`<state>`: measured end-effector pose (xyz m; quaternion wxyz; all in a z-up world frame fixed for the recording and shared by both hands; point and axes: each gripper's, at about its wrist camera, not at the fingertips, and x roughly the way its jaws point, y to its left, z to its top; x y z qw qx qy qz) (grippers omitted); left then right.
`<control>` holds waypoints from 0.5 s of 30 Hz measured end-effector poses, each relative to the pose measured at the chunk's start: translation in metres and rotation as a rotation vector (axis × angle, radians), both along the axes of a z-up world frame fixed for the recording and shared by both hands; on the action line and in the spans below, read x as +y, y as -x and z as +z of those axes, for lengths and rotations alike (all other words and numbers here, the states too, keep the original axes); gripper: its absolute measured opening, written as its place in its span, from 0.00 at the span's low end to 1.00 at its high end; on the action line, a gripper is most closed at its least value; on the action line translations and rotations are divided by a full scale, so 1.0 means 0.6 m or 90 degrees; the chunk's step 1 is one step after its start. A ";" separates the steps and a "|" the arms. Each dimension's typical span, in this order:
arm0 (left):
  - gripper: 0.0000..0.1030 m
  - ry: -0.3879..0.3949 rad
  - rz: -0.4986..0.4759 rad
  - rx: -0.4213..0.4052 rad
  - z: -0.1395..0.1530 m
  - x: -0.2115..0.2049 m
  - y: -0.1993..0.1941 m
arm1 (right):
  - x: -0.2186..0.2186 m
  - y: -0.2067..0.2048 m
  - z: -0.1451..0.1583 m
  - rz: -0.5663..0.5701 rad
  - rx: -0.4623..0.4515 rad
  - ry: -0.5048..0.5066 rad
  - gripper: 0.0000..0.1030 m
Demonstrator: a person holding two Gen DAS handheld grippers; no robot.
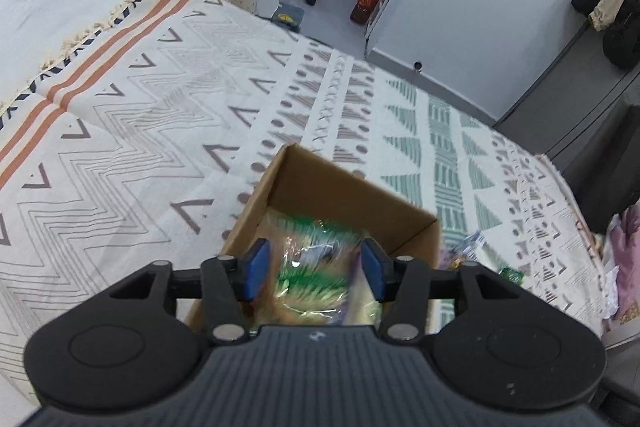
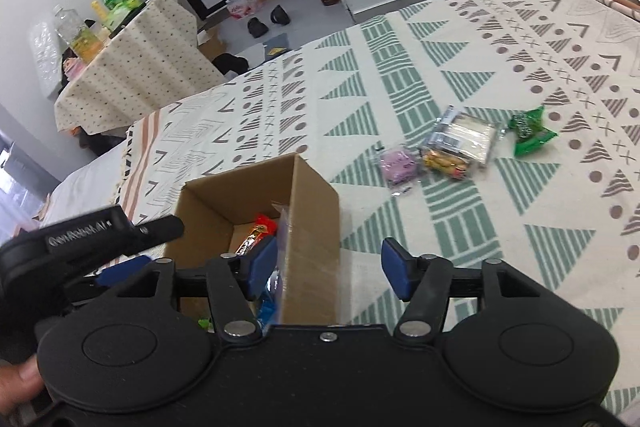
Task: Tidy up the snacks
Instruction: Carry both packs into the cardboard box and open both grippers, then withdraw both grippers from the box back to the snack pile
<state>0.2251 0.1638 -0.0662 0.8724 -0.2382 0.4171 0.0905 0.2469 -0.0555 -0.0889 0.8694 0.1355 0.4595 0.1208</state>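
Four wrapped snacks lie loose on the bedspread (image 2: 460,39), well apart from the cardboard box (image 2: 316,211) on its right side: a purple packet (image 2: 398,165) nearest the box, a yellowish packet (image 2: 446,161) touching a clear-wrapped pale bar (image 2: 466,133) beyond it, and a green packet (image 2: 530,131) farthest out. They sit in a small cluster, which I take to be the pile not yet sorted. The box stands open-topped on the bed, so things can be dropped straight in from above.

Left tongs (image 1: 314,269) hover over the box's open mouth, pointing down into it, blue pads apart. A green-and-clear crinkly packet (image 1: 308,259) shows between them, but blur makes it hard to tell whether the pads touch it; it looks to be lying inside the box among other wrappers rather than gripped.

Right tongs (image 2: 330,267) also stand apart, straddling the box's right wall, one pad inside the box and one outside, pressing on nothing. Inside, beside that inner pad, a red-and-orange wrapper (image 2: 256,231) and a blue one (image 2: 266,307) rest against the wall.

Judged from this, both tongs are free over the box, and the cluster right of the box comes next
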 end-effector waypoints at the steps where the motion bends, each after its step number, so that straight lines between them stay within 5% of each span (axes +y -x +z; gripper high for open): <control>1: 0.59 0.003 -0.001 0.000 0.002 -0.001 -0.001 | -0.002 0.001 0.001 0.000 0.000 0.001 0.59; 15: 0.75 -0.033 -0.002 0.029 0.008 -0.028 0.019 | -0.055 0.021 0.012 -0.012 -0.008 0.031 0.74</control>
